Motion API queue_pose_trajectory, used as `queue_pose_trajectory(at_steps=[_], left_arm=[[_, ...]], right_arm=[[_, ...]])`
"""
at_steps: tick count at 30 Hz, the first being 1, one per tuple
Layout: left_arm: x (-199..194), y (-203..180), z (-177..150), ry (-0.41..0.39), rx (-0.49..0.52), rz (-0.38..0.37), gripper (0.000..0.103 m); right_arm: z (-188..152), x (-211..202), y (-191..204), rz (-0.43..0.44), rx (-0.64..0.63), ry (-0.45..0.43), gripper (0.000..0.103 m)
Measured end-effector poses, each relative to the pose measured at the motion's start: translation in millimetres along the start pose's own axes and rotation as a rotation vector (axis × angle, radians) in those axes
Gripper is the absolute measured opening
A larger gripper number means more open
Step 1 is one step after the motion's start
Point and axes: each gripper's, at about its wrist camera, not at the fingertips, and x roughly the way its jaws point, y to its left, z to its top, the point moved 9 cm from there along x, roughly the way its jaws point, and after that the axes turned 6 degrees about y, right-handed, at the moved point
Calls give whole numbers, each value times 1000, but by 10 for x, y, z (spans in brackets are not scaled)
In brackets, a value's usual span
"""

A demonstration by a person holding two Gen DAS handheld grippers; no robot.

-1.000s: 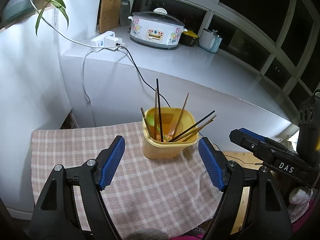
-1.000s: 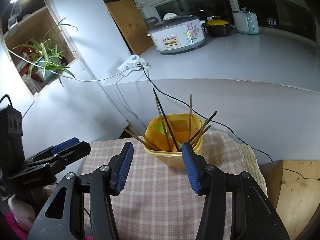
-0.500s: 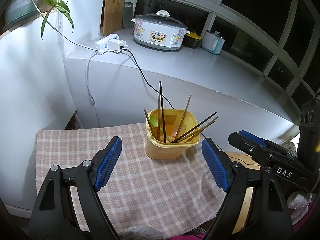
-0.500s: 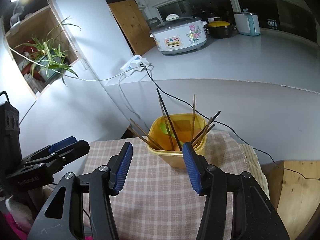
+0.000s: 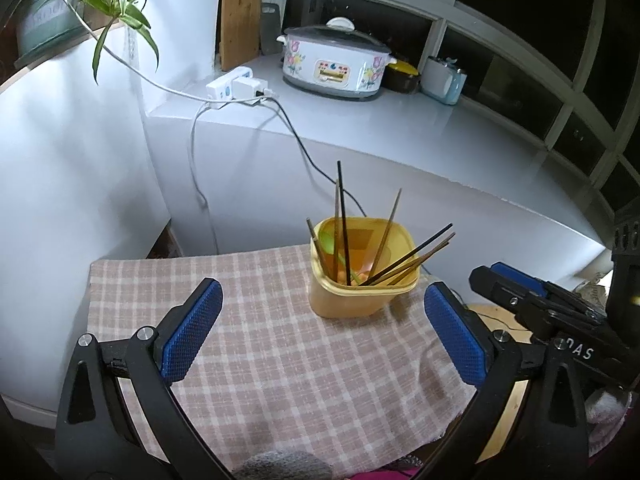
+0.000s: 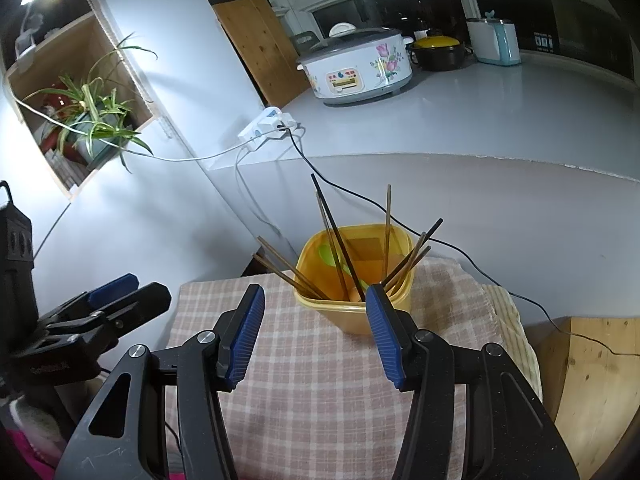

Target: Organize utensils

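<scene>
- The surface [image 5: 280, 360], under a checked cloth, fills the lower middle of both views; nothing lies loose on it that I can see.
- The yellow tub [image 5: 360, 276] stands upright on the cloth at centre frame, holding the chopsticks [image 5: 408, 254], which fan outward, and a green spoon [image 5: 328, 242].
- The left gripper [image 5: 320, 332] hangs short of the tub with its fingers [image 5: 192, 332] spreading apart, nothing between them.
- The right gripper [image 6: 314, 328] is part open and empty; its right finger [image 6: 384, 332] overlaps the tub's near wall in its own view, though contact cannot be told.
- Judging by this, the step in hand is the approach to the tub, or a release just finished. A next move would call for lining one gripper on a single chopstick or on the tub's rim.
- Against the earlier left view, the left fingers stand clearly wider; the right gripper and tub look unchanged.
</scene>
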Motion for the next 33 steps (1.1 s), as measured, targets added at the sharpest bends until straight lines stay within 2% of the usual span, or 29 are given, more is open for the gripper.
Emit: queue_pose_trajectory(at_steps=[12,21,33], left_arm=[[33,21,-15,15,-2,13,103],[38,5,-16,13,-14,-7,103],[46,39,-2,17,-45,-30,103]], right_arm=[[-7,30,-16,1,10,7,52],[-21,86,14,35,21,26,52],[-11,97,25,39,24,30,52]])
